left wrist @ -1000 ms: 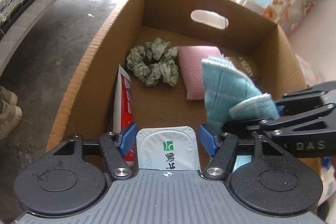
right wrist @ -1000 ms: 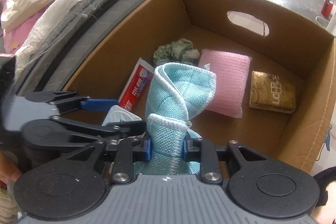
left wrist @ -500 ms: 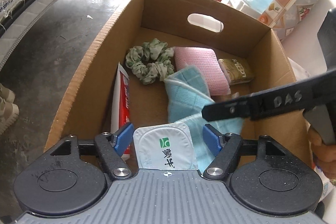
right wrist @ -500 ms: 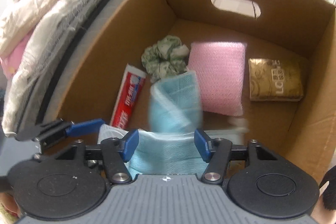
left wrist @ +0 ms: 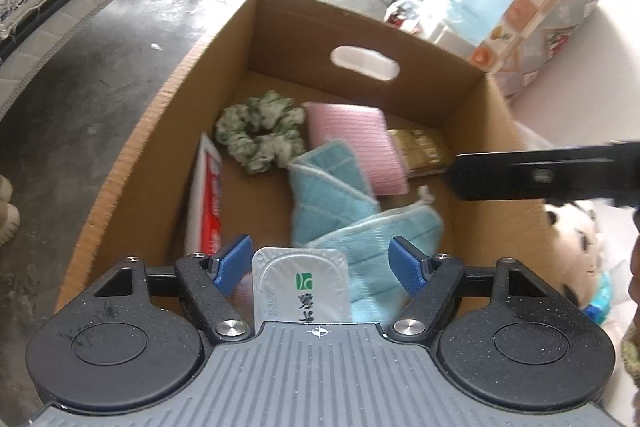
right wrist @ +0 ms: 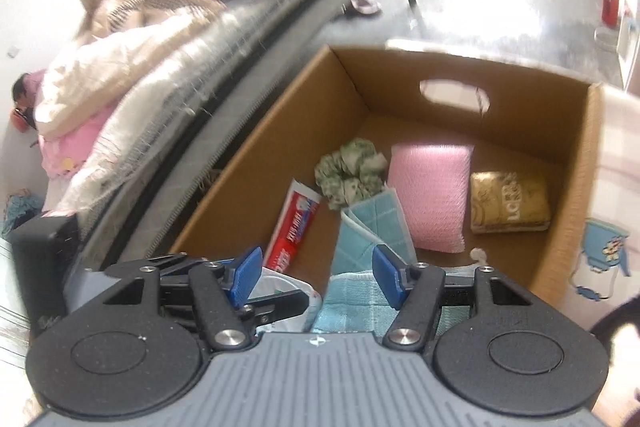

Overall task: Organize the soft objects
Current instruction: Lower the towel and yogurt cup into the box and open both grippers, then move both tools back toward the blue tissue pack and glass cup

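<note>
Both tongs are opening, nothing pinched: left tongs [left wrist: 323, 259] over the yogurt cup [left wrist: 301, 287], right tongs [right wrist: 316, 277] over the blue cloth [right wrist: 374, 227], frame centre. Best: lift clear w/o snagging cloth in the box [right wrist: 256, 155].

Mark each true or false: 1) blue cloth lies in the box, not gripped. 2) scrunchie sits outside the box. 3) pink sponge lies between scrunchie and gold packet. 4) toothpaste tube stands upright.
1) True: the blue cloth lies on the floor of the cardboard box; the right gripper is opening, pads off it.
2) False: the green scrunchie lies inside the box.
3) True: the pink sponge lies between it and the gold packet.
4) False: the toothpaste tube lies flat.
</note>
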Available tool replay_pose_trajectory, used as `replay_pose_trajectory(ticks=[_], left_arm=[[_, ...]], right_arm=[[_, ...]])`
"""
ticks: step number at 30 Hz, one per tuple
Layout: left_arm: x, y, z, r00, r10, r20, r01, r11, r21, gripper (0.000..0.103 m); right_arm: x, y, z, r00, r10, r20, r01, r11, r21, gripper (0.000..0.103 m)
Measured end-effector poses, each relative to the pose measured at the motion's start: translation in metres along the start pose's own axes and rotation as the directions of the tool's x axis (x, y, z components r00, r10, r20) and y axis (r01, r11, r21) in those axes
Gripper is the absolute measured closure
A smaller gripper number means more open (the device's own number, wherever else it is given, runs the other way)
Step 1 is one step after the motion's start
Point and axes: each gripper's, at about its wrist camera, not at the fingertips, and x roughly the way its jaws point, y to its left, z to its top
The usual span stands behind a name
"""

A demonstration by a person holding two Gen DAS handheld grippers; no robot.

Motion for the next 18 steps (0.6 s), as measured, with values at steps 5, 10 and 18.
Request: replay_pose_trajectory(ticks=[5, 10, 18], left_arm=[[-0.023, -0.017, -0.006, 0.993, -0.018, 0.119, 0.011, 0.998, 0.057, 0.009], [-0.041, -0.031, -0.007, 0.984, -0.015, 0.179, -0.001, 0.996, 0.090, 0.008], [-0.070, -0.053, -0.024, 0.976, -0.047, 0.213, 0.022, 0.993, 0.118, 0.006]], right_arm=[[-0.061, 0.004, -0.029, 0.987, 0.002, 0.160, 0.009, 0.998, -0.068, 0.005], [-0.116, 0.003, -0.065, 0.957, -0.029, 0.290, 0.059, 0.994, -0.097, 0.002], [-0.178, -0.030, -0.140, 0.902, -0.033, 0.430, 0.027, 0.999, 0.020, 0.000]])
